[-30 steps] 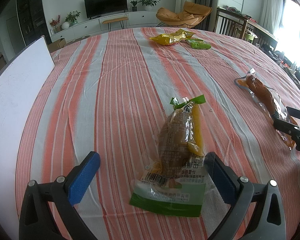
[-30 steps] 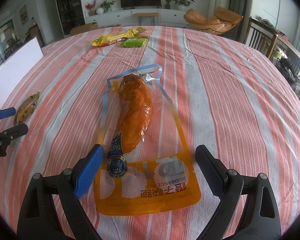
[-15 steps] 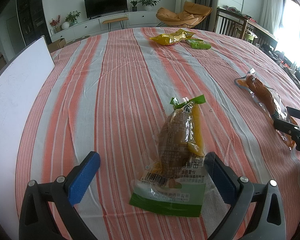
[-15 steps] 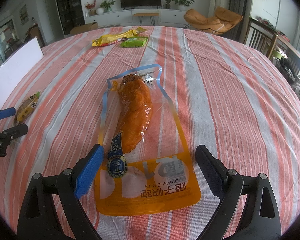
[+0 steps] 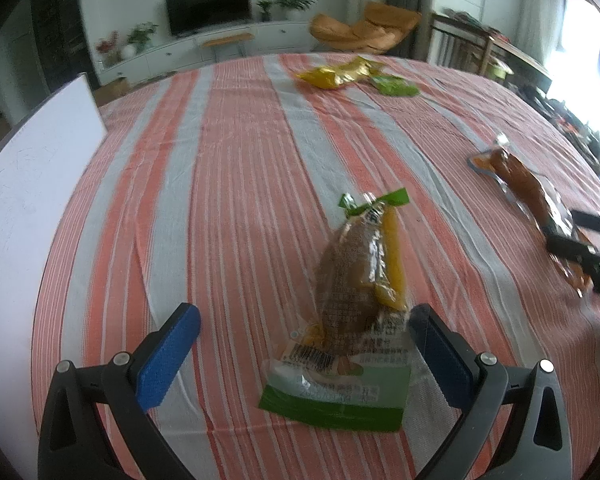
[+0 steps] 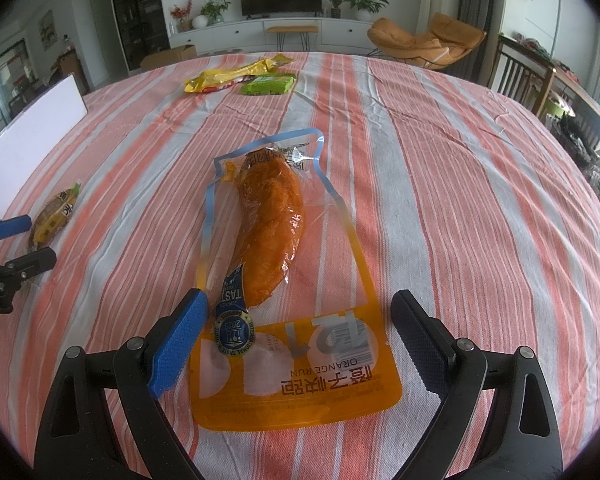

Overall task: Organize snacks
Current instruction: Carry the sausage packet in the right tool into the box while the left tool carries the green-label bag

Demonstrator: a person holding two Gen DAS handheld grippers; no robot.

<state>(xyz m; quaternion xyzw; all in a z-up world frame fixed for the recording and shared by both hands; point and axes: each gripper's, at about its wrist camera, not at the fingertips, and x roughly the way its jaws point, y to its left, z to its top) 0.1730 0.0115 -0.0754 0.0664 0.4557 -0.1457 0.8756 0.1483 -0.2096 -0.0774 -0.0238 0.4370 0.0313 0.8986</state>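
Approach stage, nothing gripped yet. Left gripper (image 5: pixel 304 336) spread wide over the striped orange-and-grey tablecloth (image 5: pixel 228 184), with the clear, green-edged vacuum pouch holding a brown snack (image 5: pixel 356 288) lying flat between the jaws, much closer to the right pad (image 5: pixel 440 356), possibly touching it, and well clear of the left one. Right gripper (image 6: pixel 298 338) likewise wide, straddling the orange-bottomed transparent pouch with an orange-coloured snack inside (image 6: pixel 272 236); printed lower end between the jaws, left pad (image 6: pixel 178 344) just at the pouch's edge, right pad apart from it. Far ahead of both sets of jaws, a yellow foil packet (image 6: pixel 232 76) beside a small green packet (image 6: pixel 268 83), probably the gathering spot. Next, likely: lower each tool, centre on the pouch, close on the flat film rather than the bulge. Thin slippery film lying flush with cloth; easy to pinch fabric along with it.
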